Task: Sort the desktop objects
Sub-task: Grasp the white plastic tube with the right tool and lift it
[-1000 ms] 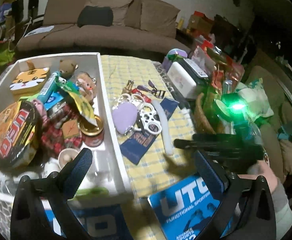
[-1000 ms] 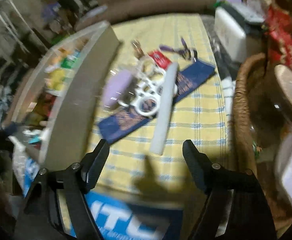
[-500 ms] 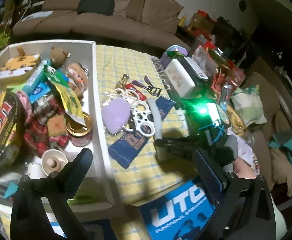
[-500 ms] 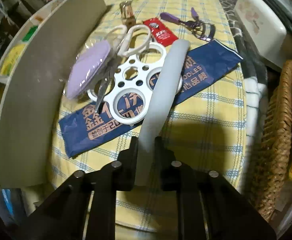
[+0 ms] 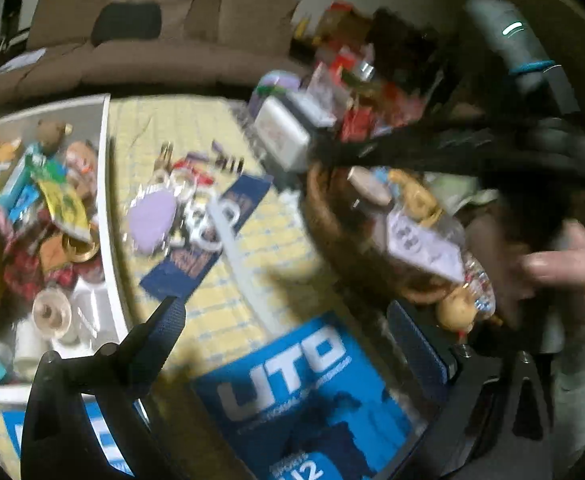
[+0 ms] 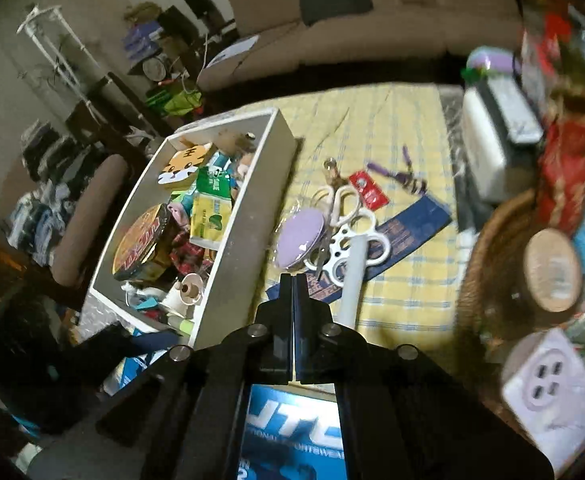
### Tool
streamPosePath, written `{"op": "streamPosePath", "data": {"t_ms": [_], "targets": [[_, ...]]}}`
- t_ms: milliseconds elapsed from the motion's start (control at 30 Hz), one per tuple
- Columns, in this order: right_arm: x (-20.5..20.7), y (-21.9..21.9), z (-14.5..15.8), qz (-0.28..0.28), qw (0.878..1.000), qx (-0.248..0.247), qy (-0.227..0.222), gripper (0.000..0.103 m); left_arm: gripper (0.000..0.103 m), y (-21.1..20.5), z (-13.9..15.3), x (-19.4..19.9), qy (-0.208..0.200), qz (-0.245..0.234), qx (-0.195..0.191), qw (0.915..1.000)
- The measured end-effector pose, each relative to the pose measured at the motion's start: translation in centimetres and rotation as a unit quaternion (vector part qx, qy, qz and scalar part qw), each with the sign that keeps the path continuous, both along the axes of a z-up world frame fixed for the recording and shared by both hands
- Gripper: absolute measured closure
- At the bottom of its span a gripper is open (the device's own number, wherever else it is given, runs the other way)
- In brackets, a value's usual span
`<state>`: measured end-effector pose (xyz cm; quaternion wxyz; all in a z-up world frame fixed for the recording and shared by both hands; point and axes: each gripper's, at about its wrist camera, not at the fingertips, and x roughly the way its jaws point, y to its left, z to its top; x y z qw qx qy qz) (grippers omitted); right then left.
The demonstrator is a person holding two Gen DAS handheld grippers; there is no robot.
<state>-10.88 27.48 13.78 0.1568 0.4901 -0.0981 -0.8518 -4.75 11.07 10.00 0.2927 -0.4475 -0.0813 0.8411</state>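
Observation:
A white tube-like strip (image 6: 351, 276) lies on the yellow checked cloth (image 6: 408, 132), over a white holed plastic piece (image 6: 346, 250) and a dark blue packet (image 6: 412, 220); it also shows in the left wrist view (image 5: 236, 256). My right gripper (image 6: 295, 280) is shut and empty, raised just left of the strip. It shows in the left wrist view (image 5: 324, 152) high above the table. My left gripper (image 5: 288, 320) is open and empty over the table's front. A white box (image 6: 248, 216) with several items stands at left.
A lilac pouch (image 6: 300, 240), scissors (image 6: 338, 200), red sachet (image 6: 370, 192) and purple eyelash curler (image 6: 404, 176) lie on the cloth. A wicker basket (image 6: 488, 248) of items is at right. A blue UTO package (image 5: 304, 392) lies at the front edge.
My right gripper was shut on the white strip half a second ago; now it is shut empty and has risen. The strip lies on the table. The left view swung right.

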Motion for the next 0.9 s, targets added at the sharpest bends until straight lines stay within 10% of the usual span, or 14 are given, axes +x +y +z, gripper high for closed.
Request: {"op": "streamPosePath", "data": {"t_ms": [300,400,533,900], "targets": [[4.7,3.0,-1.2,-0.054,0.998,0.023,0.003,0.087,0.006,3.6,-4.2,-4.9,-0.065,0.033,-0.135,0.9882],[5.1,3.8,-4.3,-0.055,0.998,0.008,-0.018,0.086,0.024,3.5,-6.0,-8.1,-0.102,0.059,-0.115,0.9863],[5.0,4.5,-8.8,-0.048,0.998,0.002,-0.044,0.086,0.024,2.9,-7.3,-11.9,-0.133,0.089,-0.075,0.9842],[0.3,0.9,-15.5,0.038,0.995,0.021,-0.089,0.07,0.025,6.9,-10.7,-19.2,-0.155,0.05,-0.11,0.9804]]}}
